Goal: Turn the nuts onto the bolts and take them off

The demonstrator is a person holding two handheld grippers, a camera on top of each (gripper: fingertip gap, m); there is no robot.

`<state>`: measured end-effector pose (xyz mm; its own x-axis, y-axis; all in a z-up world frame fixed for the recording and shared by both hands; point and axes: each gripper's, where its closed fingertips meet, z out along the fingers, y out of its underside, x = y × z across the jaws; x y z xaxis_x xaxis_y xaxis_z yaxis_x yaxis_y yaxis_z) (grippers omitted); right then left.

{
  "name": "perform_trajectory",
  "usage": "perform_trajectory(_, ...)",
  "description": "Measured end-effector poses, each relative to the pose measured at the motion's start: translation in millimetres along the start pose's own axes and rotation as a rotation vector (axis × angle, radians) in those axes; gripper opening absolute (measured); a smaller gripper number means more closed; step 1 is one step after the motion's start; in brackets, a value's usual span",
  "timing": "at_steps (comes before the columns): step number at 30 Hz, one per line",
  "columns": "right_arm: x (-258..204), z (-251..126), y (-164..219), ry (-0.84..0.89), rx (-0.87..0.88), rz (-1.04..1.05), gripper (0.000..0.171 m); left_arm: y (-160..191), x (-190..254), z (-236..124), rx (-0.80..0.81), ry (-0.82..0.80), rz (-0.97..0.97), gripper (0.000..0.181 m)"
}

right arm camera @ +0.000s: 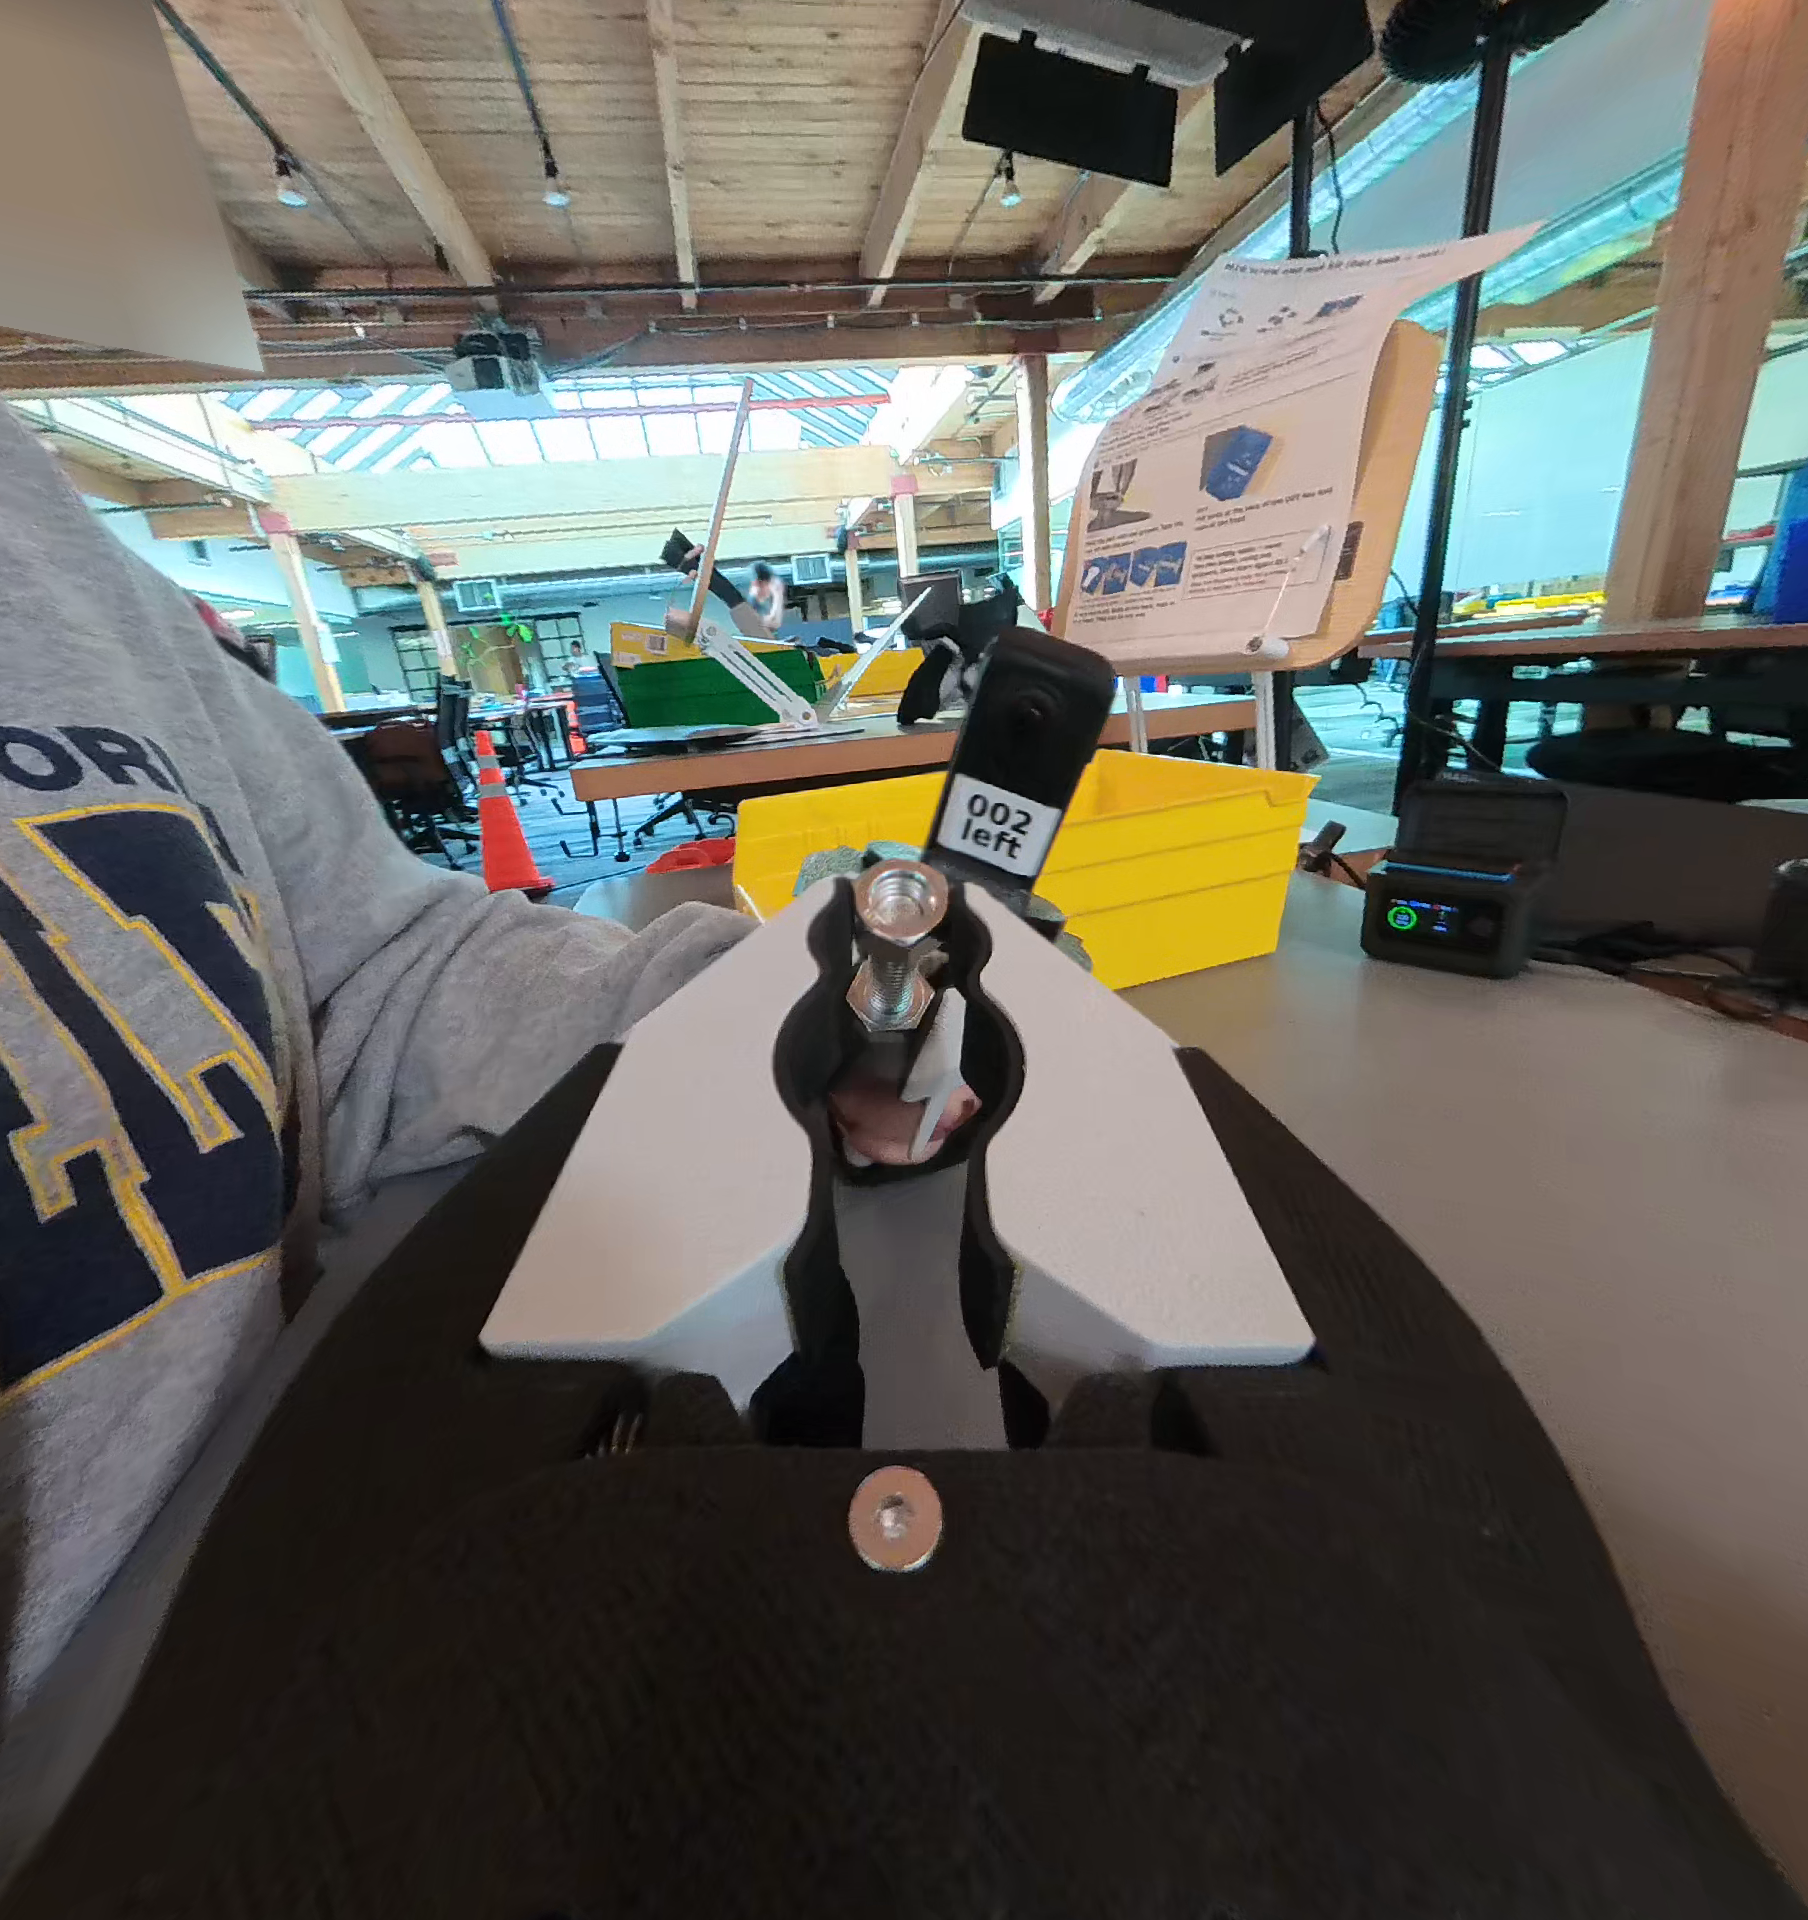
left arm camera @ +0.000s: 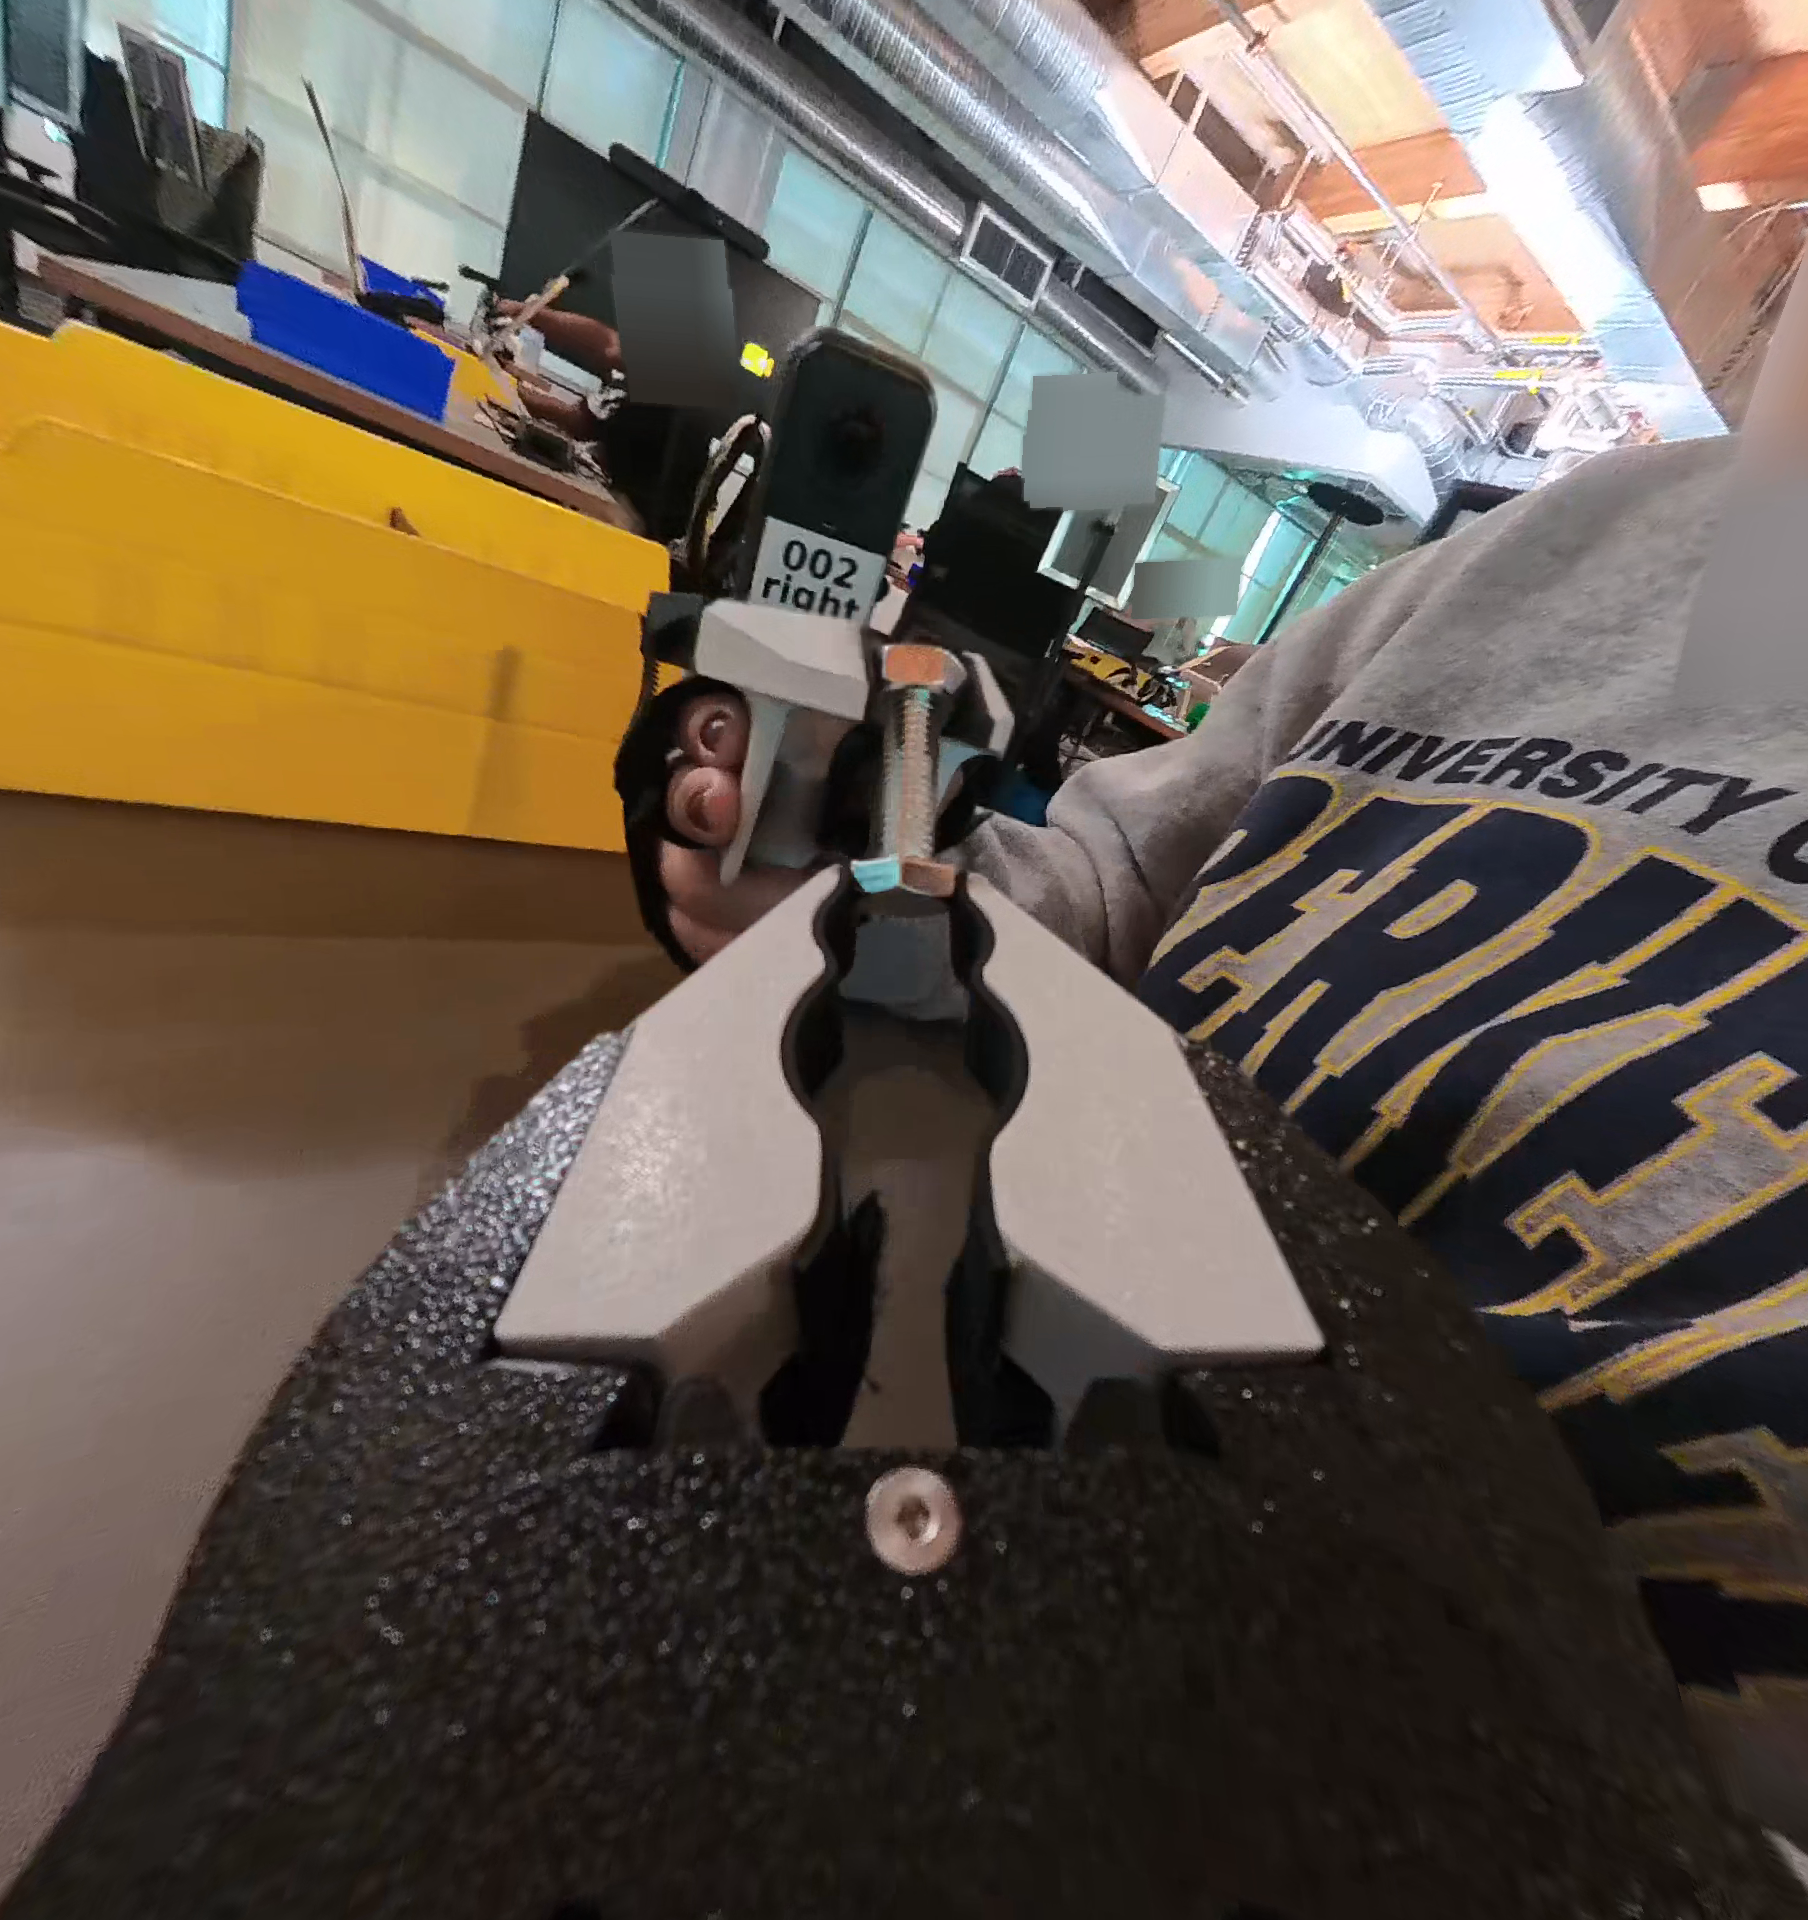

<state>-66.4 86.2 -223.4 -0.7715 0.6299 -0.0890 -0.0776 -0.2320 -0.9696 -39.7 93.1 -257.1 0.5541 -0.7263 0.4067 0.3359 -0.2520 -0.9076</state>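
A silver bolt [left arm camera: 910,769] is held in the air between my two grippers, above the brown table [left arm camera: 204,1143]. My left gripper [left arm camera: 900,883] is shut on a hex nut [left arm camera: 900,876] that sits on the bolt's threaded end. My right gripper [left arm camera: 915,675] faces it and is shut on the bolt's head [left arm camera: 921,663]. In the right wrist view my right gripper [right arm camera: 895,904] clamps the bolt head [right arm camera: 900,902] at its fingertips. The thread runs away from it to the nut [right arm camera: 889,1003], which sits a short way down the thread. A white finger [right arm camera: 931,1081] of the left gripper shows behind the nut.
A yellow bin [left arm camera: 256,623] stands on the table behind the grippers and also shows in the right wrist view [right arm camera: 1191,883]. A person's grey sweatshirt [left arm camera: 1451,935] is close at the side. A small black device with a screen [right arm camera: 1451,904] and a clipboard with a sheet [right arm camera: 1243,468] stand at the right. The grippers are tip to tip, or close to it.
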Motion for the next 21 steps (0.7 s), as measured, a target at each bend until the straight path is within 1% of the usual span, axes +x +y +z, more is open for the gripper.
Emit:
perform_trajectory(6, -24.0, 0.3, 3.4, -0.139, -0.042, -0.048, 0.016, 8.8, 23.9, 0.0, -0.053, 0.185, -0.117, 0.016)
perform_trajectory(11, -37.6, -0.9, 7.4, -0.193, -0.092, -0.116, 0.016, 17.1, 36.1, 1.3, -0.102, 0.262, -0.172, 0.016)
perform_trajectory(15, -35.8, -0.8, 8.0, -0.175, -0.101, -0.137, 0.017, 15.9, 33.7, 0.3, -0.087, 0.224, -0.134, 0.016)
perform_trajectory(21, -22.5, -1.6, 4.2, -0.102, -0.062, -0.126, 0.018, 5.5, 20.3, -2.1, -0.007, 0.070, 0.033, 0.016)
